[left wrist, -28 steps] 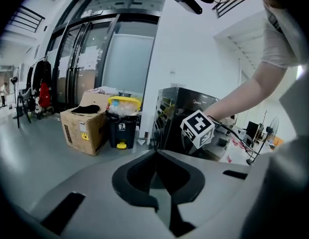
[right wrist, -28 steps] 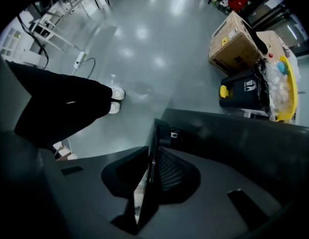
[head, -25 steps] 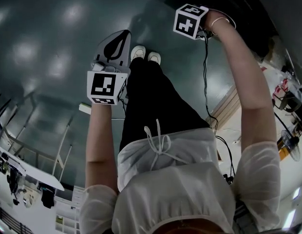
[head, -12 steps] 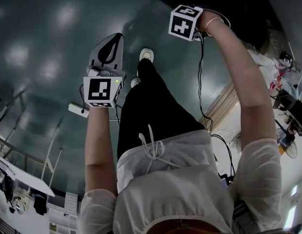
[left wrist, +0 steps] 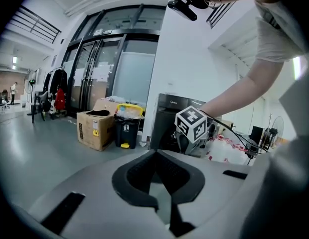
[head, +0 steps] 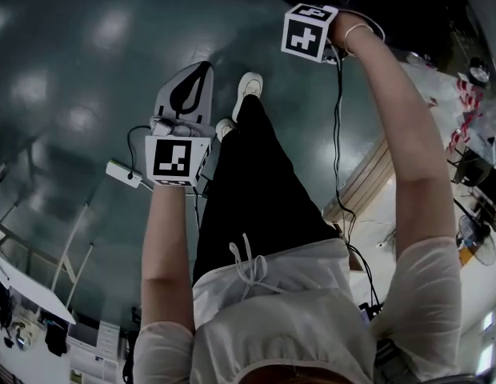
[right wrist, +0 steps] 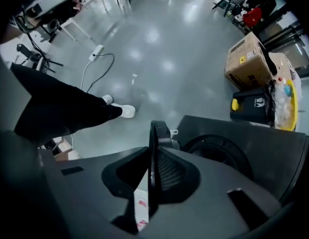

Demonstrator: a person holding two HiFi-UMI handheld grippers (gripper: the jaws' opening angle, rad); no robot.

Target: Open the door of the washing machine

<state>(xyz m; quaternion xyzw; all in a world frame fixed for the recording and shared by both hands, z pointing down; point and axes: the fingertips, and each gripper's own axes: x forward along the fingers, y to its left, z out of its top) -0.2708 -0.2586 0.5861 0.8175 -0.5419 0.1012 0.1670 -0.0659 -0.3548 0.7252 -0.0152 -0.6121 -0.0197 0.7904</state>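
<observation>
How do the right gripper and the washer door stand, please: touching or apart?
Touching: in the right gripper view the right gripper clamps the edge of the door.

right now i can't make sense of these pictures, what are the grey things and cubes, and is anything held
No robot here: a person holds a two-jaw gripper in each hand. The head view looks down from a camera on their head towards the floor. The other two views come from cameras riding on each gripper, looking along its jaws. The checkered cube on each is part of it. The left gripper is shut and empty. The right gripper is shut on a thin dark edge, apparently the door of the washing machine, standing out from its round opening. On the floor stand a cardboard box and a black bin.
</observation>
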